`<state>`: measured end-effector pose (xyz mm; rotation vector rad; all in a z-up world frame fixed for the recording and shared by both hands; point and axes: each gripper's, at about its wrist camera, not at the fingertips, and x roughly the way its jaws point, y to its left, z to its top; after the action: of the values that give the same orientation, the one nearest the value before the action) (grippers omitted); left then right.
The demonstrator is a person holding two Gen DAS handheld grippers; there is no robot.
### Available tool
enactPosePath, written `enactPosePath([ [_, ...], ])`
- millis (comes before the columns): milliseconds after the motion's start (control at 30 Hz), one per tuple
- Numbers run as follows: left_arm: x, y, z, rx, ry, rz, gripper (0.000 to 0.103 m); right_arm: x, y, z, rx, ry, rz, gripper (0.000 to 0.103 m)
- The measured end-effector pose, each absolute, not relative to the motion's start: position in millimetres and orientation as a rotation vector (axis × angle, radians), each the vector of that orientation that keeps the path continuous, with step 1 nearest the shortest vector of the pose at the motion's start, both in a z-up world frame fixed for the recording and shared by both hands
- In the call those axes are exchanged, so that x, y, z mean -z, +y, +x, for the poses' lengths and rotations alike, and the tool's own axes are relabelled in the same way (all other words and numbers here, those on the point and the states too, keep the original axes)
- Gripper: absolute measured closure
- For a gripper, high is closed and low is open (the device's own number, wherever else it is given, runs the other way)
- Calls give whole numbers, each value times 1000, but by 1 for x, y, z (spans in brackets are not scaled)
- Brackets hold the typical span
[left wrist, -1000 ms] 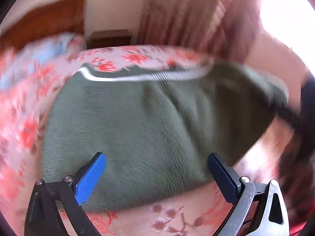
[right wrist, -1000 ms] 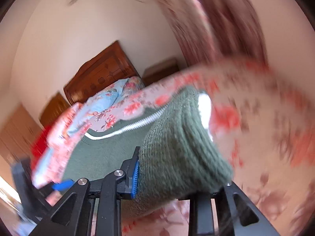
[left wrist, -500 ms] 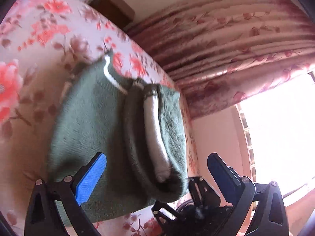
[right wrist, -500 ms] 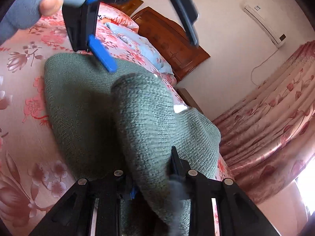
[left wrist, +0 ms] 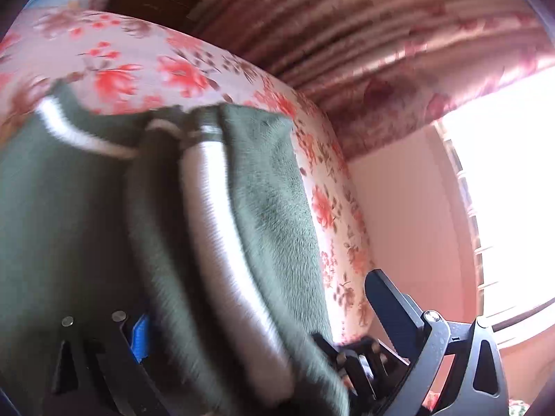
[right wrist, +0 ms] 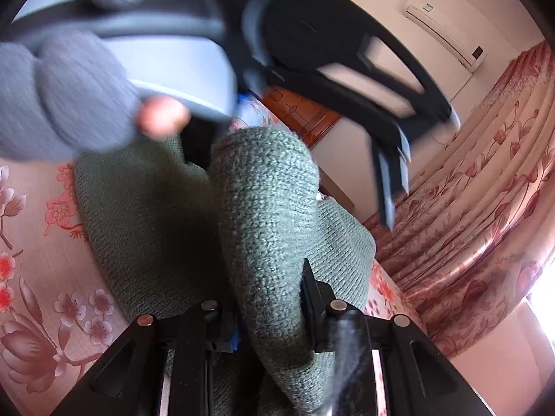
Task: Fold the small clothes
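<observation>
A small green knit sweater (left wrist: 66,215) with white trim lies on the floral bedspread (left wrist: 145,69). In the left wrist view a lifted fold with a white band (left wrist: 222,242) hangs across the open left gripper (left wrist: 260,319); the cloth covers the blue left pad. My right gripper (right wrist: 270,315) is shut on a bunched fold of the sweater (right wrist: 267,208) and holds it up over the flat part. The left gripper with the gloved hand (right wrist: 69,97) shows above it in the right wrist view.
The bedspread (right wrist: 38,277) spreads to the left. Floral curtains (left wrist: 399,45) and a bright window (left wrist: 513,190) stand to the right beyond the bed edge. A wooden headboard (right wrist: 295,114) and a wall air conditioner (right wrist: 444,34) are behind.
The left gripper has moved in low over the sweater; the lifted fold now lies between its open fingers. The right gripper still holds its fold, now closer under the left gripper.
</observation>
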<state>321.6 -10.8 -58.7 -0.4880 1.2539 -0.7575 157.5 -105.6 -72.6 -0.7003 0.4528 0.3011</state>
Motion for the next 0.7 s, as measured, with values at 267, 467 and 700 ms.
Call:
enactPosePath([
  [267, 54, -11, 313, 641, 1187, -320, 75, 59, -163, 125, -280, 489, -519, 61],
  [467, 47, -19, 314, 645, 1169, -312, 103, 79, -199, 128, -325, 694, -245, 60],
  [700, 5, -3, 305, 712, 1069, -392, 103, 77, -197, 161, -352, 770, -75, 59],
])
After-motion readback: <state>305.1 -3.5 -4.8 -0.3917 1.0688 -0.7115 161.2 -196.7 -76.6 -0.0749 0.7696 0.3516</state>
